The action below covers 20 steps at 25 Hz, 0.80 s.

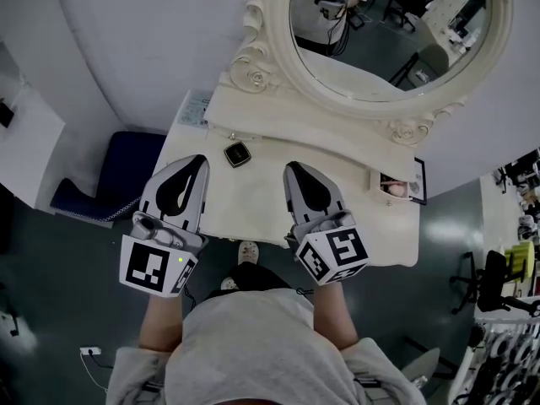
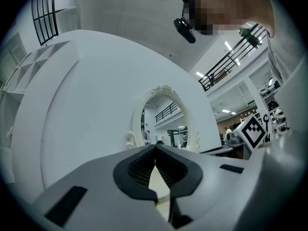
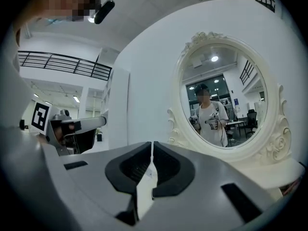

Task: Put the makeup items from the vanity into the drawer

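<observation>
Only partly visible mirror (image 1: 396,40), dark item (image 1: 237,153) indistinct

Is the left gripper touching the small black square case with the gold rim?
Apart. The head view shows bare cream tabletop between the left gripper and the small black square gold-rimmed case.

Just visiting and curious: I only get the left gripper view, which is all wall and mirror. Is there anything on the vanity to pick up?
Observer: Yes. The head view shows a small dark compact lying on the vanity top, close to the base of the mirror.
Operator: Is the other gripper carrying something?
Observer: No. The right gripper is shut, with nothing between its jaws.
Operator: Anything else up there?
Observer: A flat rectangular box with a dark edge lies near the top's right end.
</observation>
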{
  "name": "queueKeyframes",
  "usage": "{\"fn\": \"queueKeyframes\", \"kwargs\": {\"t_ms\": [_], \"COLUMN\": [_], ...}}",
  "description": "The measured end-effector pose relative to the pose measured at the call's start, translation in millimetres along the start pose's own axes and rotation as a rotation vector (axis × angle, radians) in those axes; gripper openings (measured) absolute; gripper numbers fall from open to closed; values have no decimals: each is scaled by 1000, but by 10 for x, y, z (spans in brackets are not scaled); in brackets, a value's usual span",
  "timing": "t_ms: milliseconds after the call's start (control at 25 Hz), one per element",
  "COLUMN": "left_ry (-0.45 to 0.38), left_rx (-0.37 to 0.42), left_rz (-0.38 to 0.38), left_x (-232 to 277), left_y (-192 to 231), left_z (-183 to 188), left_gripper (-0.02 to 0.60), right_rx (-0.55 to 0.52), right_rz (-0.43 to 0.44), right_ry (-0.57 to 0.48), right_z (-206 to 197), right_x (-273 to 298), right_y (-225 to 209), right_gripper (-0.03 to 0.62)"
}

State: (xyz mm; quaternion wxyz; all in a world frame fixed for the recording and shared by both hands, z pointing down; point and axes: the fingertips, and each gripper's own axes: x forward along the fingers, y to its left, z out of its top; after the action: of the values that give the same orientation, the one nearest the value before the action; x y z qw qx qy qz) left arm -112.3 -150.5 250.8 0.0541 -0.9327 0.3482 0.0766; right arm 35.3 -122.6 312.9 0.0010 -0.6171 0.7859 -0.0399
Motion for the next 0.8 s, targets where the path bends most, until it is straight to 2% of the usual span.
{"fn": "queueKeyframes", "kwargs": {"t_ms": [280,640,800], "left_ry": [14,46,86], "left_rx": [-18,-46,-51], "left_rz": [52,116,130], "left_x": [161,318,344], "left_y": [252,533,601], "left_z": [-122,-351,-490], "left_gripper": [15,15,15], "right_rx": [25,58,85], "right_rz": [28,74,93], "right_ry": [134,325,400], "right_z": [-317,-919,-1185], "right_x": [442,900,1052], "right_y": [-136,-235,-250], "right_gripper": [28,28,29]}}
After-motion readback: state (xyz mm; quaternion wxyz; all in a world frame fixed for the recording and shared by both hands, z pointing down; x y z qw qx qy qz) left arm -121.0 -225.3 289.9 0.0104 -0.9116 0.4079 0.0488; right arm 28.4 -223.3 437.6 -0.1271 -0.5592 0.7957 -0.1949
